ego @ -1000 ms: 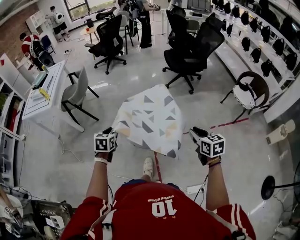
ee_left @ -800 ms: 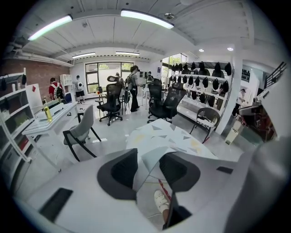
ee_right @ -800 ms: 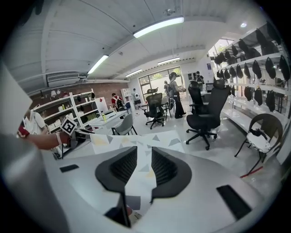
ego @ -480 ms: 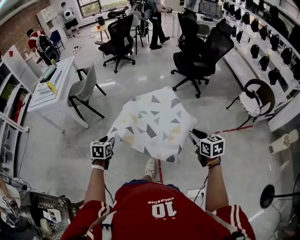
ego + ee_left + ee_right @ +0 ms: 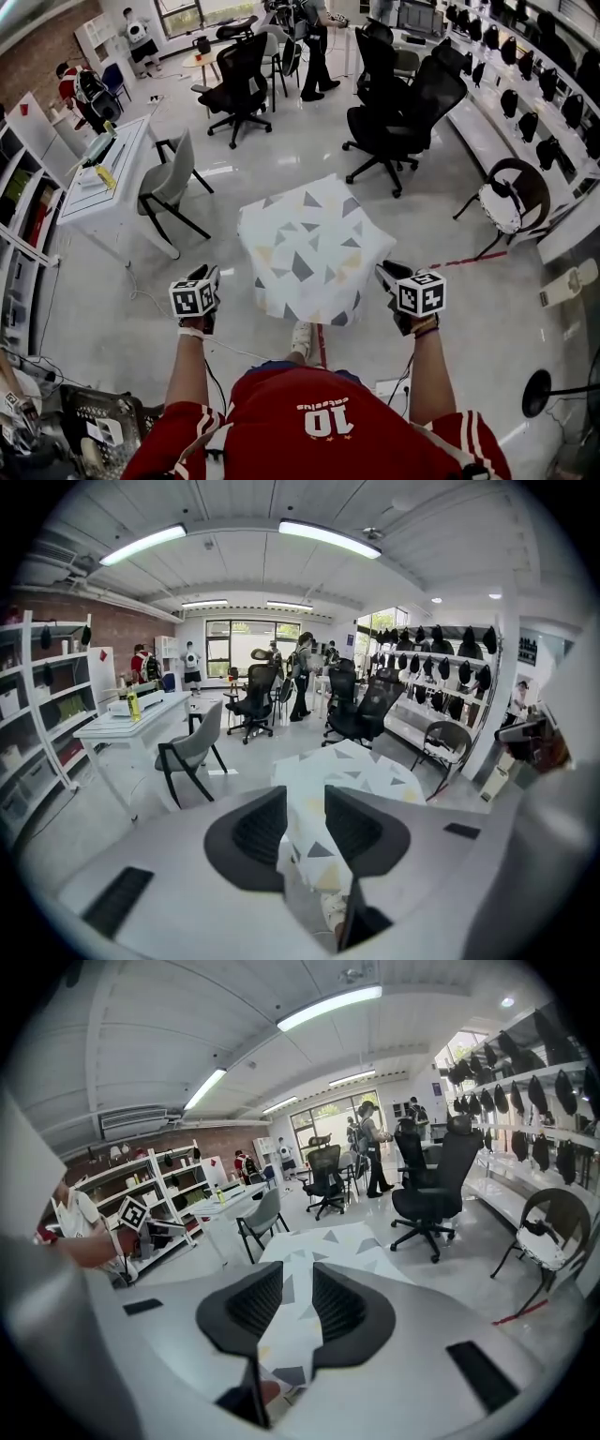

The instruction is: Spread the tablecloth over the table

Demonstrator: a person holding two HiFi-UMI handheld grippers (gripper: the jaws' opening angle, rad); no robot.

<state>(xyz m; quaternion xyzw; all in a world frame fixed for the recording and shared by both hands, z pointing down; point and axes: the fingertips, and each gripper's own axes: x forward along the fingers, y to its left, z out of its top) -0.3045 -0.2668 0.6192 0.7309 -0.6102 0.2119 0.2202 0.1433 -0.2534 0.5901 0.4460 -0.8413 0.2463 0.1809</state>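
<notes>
1. Shows tablecloth (image 5: 309,246), white w/ grey & yellow triangles, draped over small bench mid-floor; hides bench completely, w/ hem hanging down on every visible side.
2. Holds L claw (image 5: 306,806) near cloth's near-left corner, apart from it; jaws wide apart, nothing clamped btwn, just closing a little; gives only a view of cloth farther off thru the gap.
3. Holds R claw (image 5: 298,1302) just beside near-right corner, no contact seen; jaws apart, nothing gripped, cloth visible beyond thru the gap.
4. Puts person's shoe (image 5: 297,336) right at near hem, btwn the two claws.
5. Leaves grey chair (image 5: 167,187) to left of cloth, black office chairs (image 5: 398,94) beyond it, red floor line (image 5: 469,253) off to right.
</notes>
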